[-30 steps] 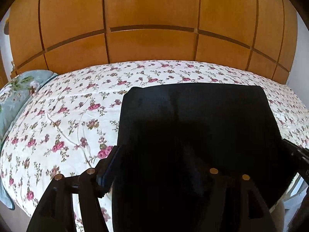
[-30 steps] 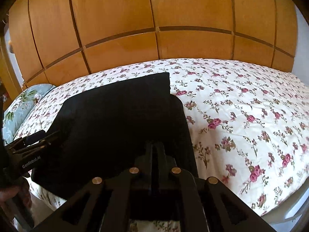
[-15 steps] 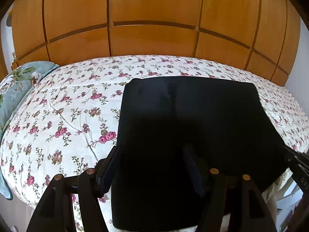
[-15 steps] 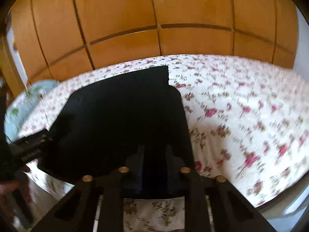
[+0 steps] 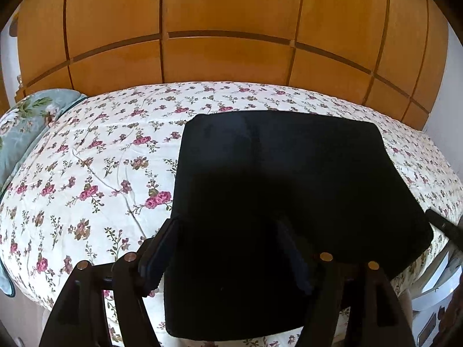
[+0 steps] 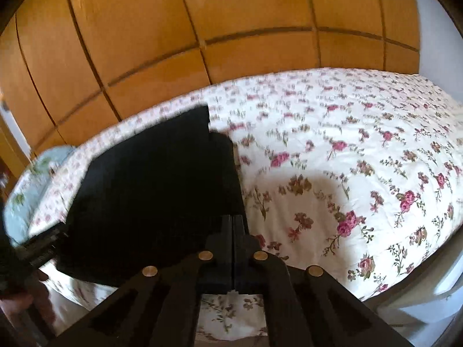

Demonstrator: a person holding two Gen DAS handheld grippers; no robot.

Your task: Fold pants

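**Q:** While both tools sit nearest the cameras, what are they doing?

**A:** Closest in the left wrist view, the left black two-finger gripper (image 5: 231,248) has its fingers spread wide, with the near edge of the folded black fabric pants (image 5: 283,202) lying between them; whether they touch the cloth I cannot tell. In the right wrist view, the right black two-finger gripper (image 6: 233,248) has its fingers pressed together at the pants' (image 6: 150,202) near right corner. Whether cloth is pinched between them is hidden.

**Q:** Why held that way?

**A:** Judging by the placement, each tool guards one near corner of the flat rectangle, probably to square it or lift that edge for another fold.

**Q:** And beneath, then beyond?

**A:** The pants rest near the front edge of a bed with a cream quilted bedspread printed with pink roses (image 5: 95,173). Farther left lies a pale blue floral pillow (image 5: 26,127). Behind everything stands a wall of glossy orange-brown wooden wardrobe panels (image 5: 228,23).
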